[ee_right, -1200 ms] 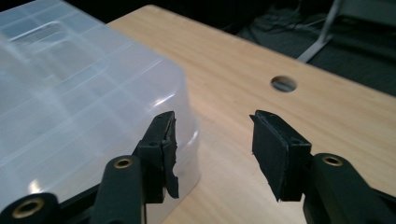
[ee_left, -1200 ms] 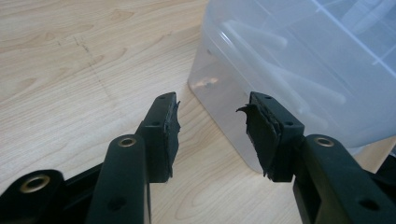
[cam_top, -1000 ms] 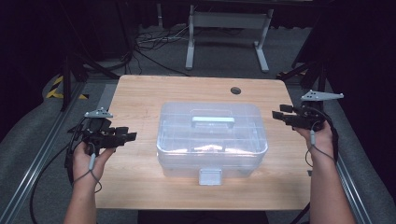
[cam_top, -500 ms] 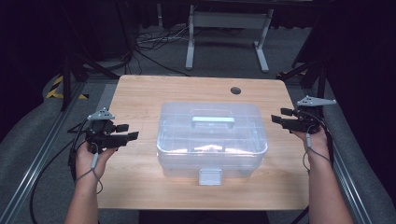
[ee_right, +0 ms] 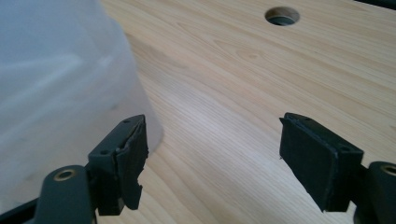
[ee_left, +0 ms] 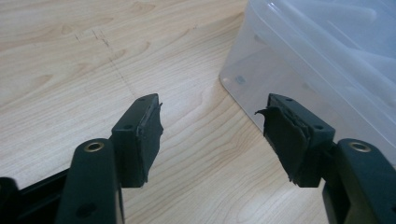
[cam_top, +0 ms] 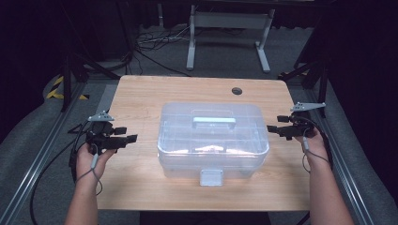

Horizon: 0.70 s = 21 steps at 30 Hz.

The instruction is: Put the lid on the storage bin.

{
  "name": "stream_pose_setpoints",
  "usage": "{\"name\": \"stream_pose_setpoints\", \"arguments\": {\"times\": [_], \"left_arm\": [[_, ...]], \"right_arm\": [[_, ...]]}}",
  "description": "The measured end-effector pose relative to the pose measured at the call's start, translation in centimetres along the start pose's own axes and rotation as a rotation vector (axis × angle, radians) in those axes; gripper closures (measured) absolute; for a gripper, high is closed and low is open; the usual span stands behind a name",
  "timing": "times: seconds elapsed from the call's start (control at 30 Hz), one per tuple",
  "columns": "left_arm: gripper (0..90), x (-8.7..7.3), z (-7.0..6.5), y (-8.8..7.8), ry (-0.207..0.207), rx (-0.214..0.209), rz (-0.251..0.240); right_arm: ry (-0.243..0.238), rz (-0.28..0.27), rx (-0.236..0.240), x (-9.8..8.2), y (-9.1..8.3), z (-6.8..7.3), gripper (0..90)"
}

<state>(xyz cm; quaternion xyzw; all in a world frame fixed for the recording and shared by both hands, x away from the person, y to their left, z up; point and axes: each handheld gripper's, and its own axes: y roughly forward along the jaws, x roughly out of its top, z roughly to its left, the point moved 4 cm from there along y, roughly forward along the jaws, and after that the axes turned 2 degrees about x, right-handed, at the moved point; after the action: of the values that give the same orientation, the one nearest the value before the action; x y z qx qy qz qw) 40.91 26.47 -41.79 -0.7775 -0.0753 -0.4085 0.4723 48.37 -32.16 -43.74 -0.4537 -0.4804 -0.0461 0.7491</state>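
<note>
A clear plastic box [cam_top: 213, 136] with a shut lid, a pale handle [cam_top: 213, 122] and a front latch [cam_top: 211, 177] stands in the middle of the wooden table [cam_top: 141, 93]. My left gripper [cam_top: 127, 134] hovers left of the box and points at its left wall. Its jaws have just been opening, with nothing between them. In the left gripper view, the left gripper [ee_left: 212, 105] stands open over bare wood, with the box [ee_left: 327, 56] at the right. My right gripper [cam_top: 275, 123] hovers by the box's right wall, and its jaws have also just been opening. In the right gripper view, the right gripper [ee_right: 214, 120] is empty, beside the box [ee_right: 60, 93].
A round cable hole [cam_top: 237, 91] sits in the table's far right part, shown also as the hole [ee_right: 281, 15] ahead of the right jaws. A metal stand [cam_top: 225, 28] and loose cables lie on the floor behind. Rails run along both table sides.
Both grippers have sunk toward the table beside the box, and their jaws have spread wider. The box has not moved.
</note>
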Motion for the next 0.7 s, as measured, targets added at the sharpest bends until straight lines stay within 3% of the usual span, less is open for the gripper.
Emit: {"name": "stream_pose_setpoints", "arguments": {"times": [0.1, 0.27, 0.37, 0.57, 0.63, 0.7], "left_arm": [[32.7, -0.2, 0.2, 0.3, -0.007, -0.005, 0.006], [30.3, -0.7, 0.6, 1.1, -0.003, 0.006, 0.043], [30.3, -0.9, 0.7, 1.4, -0.012, 0.008, 0.052], [30.2, -1.3, 1.1, 1.9, -0.011, 0.020, 0.064], [29.8, -1.4, 1.2, 2.1, -0.008, 0.019, 0.065], [29.7, -1.5, 1.2, 2.3, -0.008, 0.015, 0.063]], "right_arm": [[-0.036, 0.021, -0.046, -0.6, 0.6, -0.4, 28.6], [-0.056, 0.019, -0.077, -1.8, 2.1, -1.0, 27.7], [-0.041, 0.043, -0.084, -2.2, 2.9, -1.1, 26.5], [-0.008, 0.032, -0.093, -2.8, 3.6, -1.3, 25.8], [-0.067, 0.025, -0.130, -3.3, 4.0, -1.3, 25.7], [-0.073, 0.024, -0.136, -3.4, 4.1, -1.4, 25.6]]}}
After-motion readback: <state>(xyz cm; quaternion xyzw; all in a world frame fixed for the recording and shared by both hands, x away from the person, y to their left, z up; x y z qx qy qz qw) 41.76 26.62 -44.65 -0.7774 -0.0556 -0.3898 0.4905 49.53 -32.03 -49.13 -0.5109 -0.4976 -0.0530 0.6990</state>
